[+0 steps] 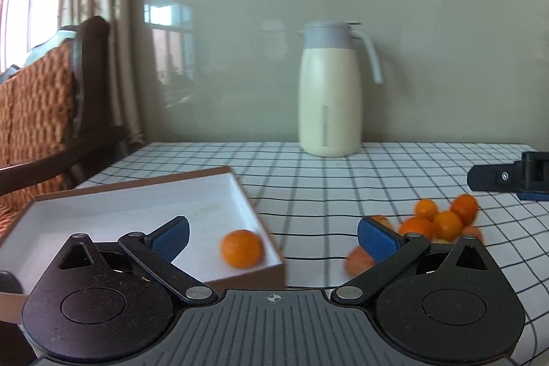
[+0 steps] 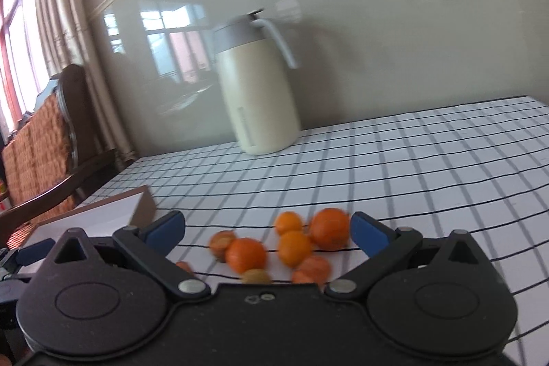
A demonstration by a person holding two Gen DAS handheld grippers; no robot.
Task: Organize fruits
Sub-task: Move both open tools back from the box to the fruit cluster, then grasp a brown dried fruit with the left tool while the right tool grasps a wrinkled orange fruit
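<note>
While one round orange tangerine (image 1: pixel 242 248) lies in the shallow white cardboard box (image 1: pixel 130 208) between the left gripper (image 1: pixel 273 237)'s spread jaws, nothing is pinched. The right gripper (image 2: pixel 267 233), jaws likewise wide apart, frames the loose pile of orange tangerines (image 2: pixel 291 246). No legible writing shows.

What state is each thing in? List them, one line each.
Left tool: open, holding nothing.
Right tool: open, holding nothing.
Box: lid off, one orange inside.
Orange in box: lying loose by the near right corner.
Pile of oranges: loose on the tablecloth, outside the box.
Jug: upright, lid shut.
</note>
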